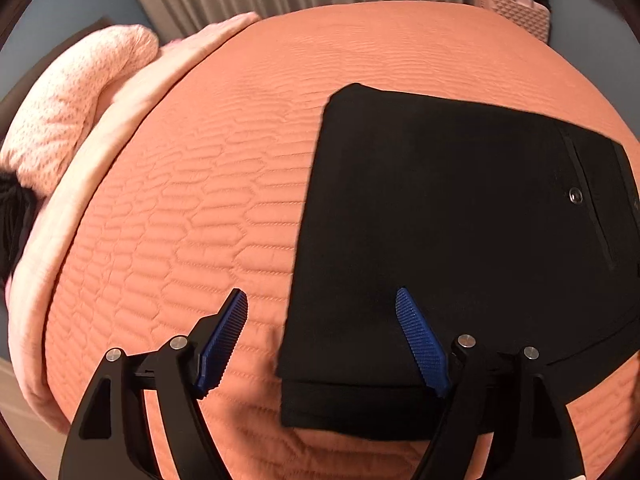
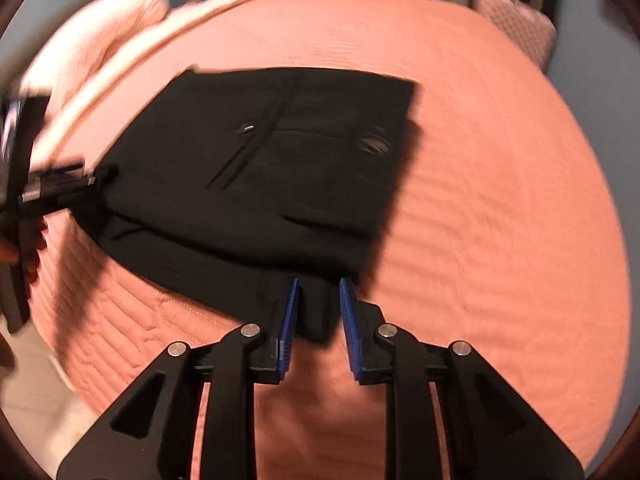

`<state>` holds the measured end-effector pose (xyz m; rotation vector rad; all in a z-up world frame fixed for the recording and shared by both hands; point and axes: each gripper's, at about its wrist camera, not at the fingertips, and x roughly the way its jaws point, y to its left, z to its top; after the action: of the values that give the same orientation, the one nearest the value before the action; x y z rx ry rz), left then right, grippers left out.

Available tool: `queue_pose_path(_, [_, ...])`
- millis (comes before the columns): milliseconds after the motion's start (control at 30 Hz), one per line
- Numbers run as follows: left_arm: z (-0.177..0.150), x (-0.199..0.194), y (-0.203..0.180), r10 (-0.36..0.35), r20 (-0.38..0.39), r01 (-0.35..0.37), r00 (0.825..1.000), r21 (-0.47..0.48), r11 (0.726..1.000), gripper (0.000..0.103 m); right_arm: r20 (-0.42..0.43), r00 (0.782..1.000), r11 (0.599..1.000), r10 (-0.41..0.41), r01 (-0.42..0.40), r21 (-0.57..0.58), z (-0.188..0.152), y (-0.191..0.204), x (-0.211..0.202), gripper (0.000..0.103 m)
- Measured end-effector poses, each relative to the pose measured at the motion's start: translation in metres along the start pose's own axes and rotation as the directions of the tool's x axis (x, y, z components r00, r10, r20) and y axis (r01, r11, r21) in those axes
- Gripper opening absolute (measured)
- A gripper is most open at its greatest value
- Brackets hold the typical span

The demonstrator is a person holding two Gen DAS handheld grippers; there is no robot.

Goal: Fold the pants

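The pants (image 1: 440, 220) lie folded into a compact black rectangle on the quilted orange bedspread (image 1: 200, 200). They sit toward the near edge of the bed, with bare quilt visible on every side. A pocket seam and a metal button (image 1: 575, 196) face up. At the near edge of the stack, a lower layer protrudes slightly beyond the top layer.

Left gripper (image 1: 322, 304): the jaws are spread wide. One blue ribbed pad is over bare bedspread just beside the pants' side edge; the other is over the black fabric near the near corner. Nothing is clamped between the pads. Whether the pad over the fabric touches it cannot be determined.

Right gripper (image 2: 319, 292): the jaws stand only narrowly apart. A small flap of the pants' near corner lies in the gap between the two blue pads. The pads appear to flank this fabric with a narrow margin on each side rather than pressing on it. The right wrist view is motion-blurred, so light contact cannot be ruled out.

In the right wrist view, the left gripper appears at the bed's left edge beside the pants' far corner, with part of a hand (image 2: 16, 248) behind it.

A pale pink pillow (image 1: 80, 100) rests at the head end of the bed. A pink suitcase (image 1: 516, 12) stands beyond the far corner.
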<state>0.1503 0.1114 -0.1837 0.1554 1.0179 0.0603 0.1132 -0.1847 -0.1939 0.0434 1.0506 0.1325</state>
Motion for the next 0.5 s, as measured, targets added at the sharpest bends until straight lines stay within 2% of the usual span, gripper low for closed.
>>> queue_pose_path(67, [-0.003, -0.017, 0.007, 0.007, 0.02, -0.007, 1.0, -0.008, 1.0, 0.074, 0.04, 0.999, 1.0, -0.022, 0.022, 0.014, -0.001, -0.001, -0.019, 0.024])
queue_pose_path(133, [-0.008, -0.036, 0.007, -0.006, 0.049, 0.007, 0.999, -0.009, 1.0, 0.074, 0.075, 0.997, 0.999, 0.033, -0.032, -0.016, -0.001, 0.02, -0.032, 0.024])
queue_pose_path(200, [-0.017, -0.052, -0.002, -0.049, 0.064, 0.049, 0.997, 0.001, 0.999, 0.075, 0.071, 0.995, 0.996, 0.071, -0.067, -0.062, 0.001, 0.038, -0.026, 0.024])
queue_pose_path(233, [-0.023, -0.053, -0.012, -0.065, 0.054, 0.064, 0.996, 0.019, 0.998, 0.075, 0.053, 0.994, 0.992, 0.095, -0.09, -0.083, -0.001, 0.041, -0.021, 0.022])
queue_pose_path(300, [-0.033, -0.046, -0.026, -0.063, 0.018, 0.062, 0.998, 0.054, 0.997, 0.075, 0.0, 0.997, 0.99, 0.079, -0.078, -0.113, -0.002, 0.063, 0.006, 0.022])
queue_pose_path(400, [-0.048, -0.024, -0.036, -0.055, -0.028, 0.057, 0.998, 0.068, 0.996, 0.075, -0.019, 0.994, 0.99, 0.11, -0.111, -0.088, -0.011, 0.056, 0.023, 0.021])
queue_pose_path(500, [-0.051, -0.018, -0.032, -0.037, 0.0, 0.037, 0.999, 0.047, 0.998, 0.088, -0.014, 0.99, 0.988, 0.143, -0.143, -0.061, -0.013, 0.047, 0.024, 0.017])
